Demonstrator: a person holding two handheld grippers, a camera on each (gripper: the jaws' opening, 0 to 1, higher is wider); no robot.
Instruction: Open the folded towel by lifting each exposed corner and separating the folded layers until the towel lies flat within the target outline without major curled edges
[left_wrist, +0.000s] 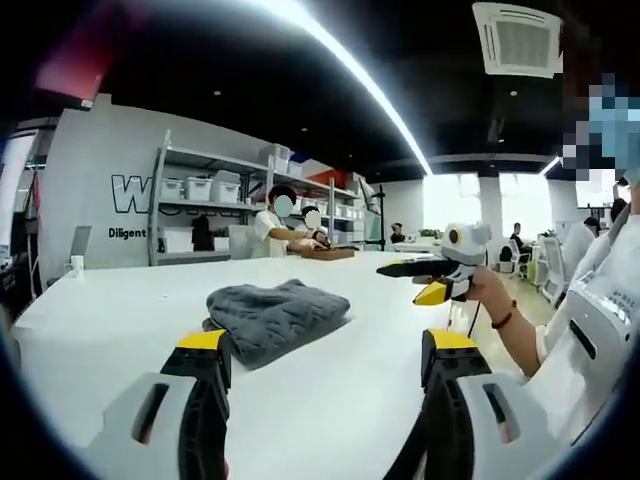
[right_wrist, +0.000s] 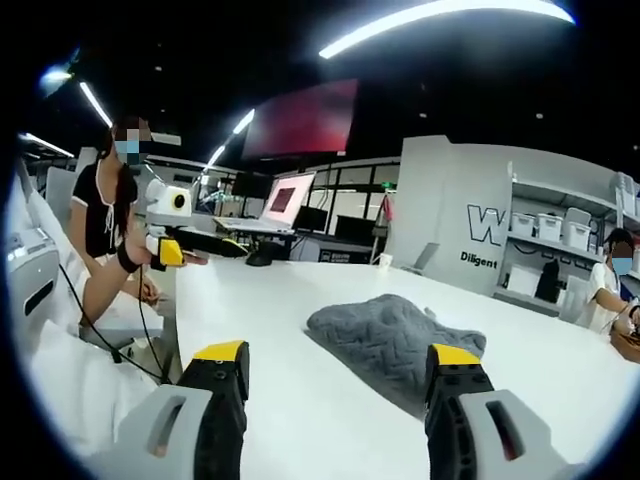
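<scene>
Two grippers hover apart over a folded grey towel, nothing grasped yet.

From the left: the left gripper (left_wrist: 325, 375) has jaws spread wide, empty, aimed at the towel (left_wrist: 275, 315), bunched and folded mid-tabletop (left_wrist: 120, 310). The right gripper (right_wrist: 340, 385) likewise gapes empty just short of it, probably lining up on a near corner to lift.

A dark ceiling carries long light strips (left_wrist: 350, 70) and an air vent (left_wrist: 518, 40). Metal shelving (left_wrist: 215, 205) with white bins stands against a lettered white wall (right_wrist: 455, 215).
</scene>
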